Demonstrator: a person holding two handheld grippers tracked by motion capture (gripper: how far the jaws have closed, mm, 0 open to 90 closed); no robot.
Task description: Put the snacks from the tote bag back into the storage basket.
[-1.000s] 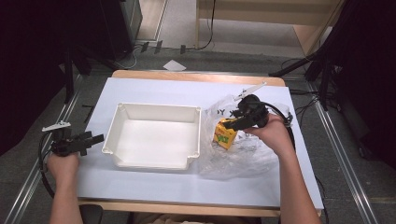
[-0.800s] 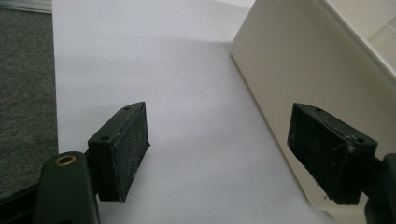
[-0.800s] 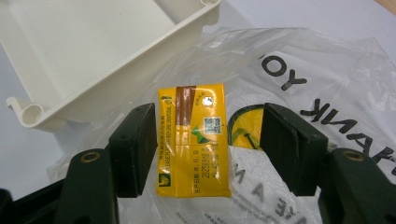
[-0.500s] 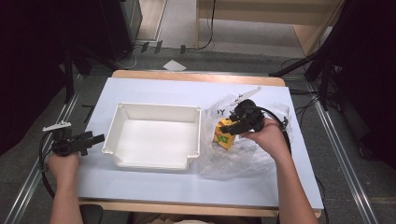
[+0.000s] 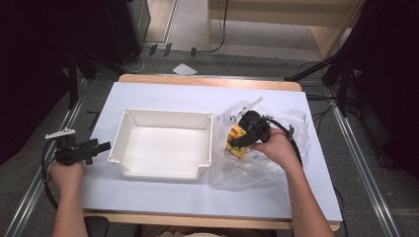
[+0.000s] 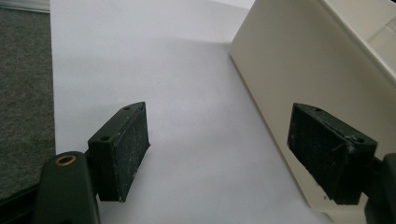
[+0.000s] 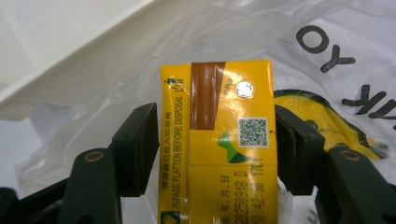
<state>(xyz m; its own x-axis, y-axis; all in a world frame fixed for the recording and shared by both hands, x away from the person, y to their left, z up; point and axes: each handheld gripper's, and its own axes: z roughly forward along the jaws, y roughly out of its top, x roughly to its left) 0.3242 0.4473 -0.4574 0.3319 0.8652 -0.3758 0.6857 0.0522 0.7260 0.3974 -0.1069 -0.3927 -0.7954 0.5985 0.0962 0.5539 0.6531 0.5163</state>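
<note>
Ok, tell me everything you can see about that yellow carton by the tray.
The carton is a small yellow drink box, card by the look of it, with a brown stripe, a foil straw hole, a QR code, a printed date and "PLEASE FLATTEN BEFORE DISPOSAL". It lies on a clear plastic bag, right of the white tray. The right gripper has a jaw on each side of it; whether both jaws press it is unclear.

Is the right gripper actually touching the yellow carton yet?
Touching. In the right gripper view the right gripper has both jaws pressed against the sides of the yellow carton, with no gap showing at either side.
</note>
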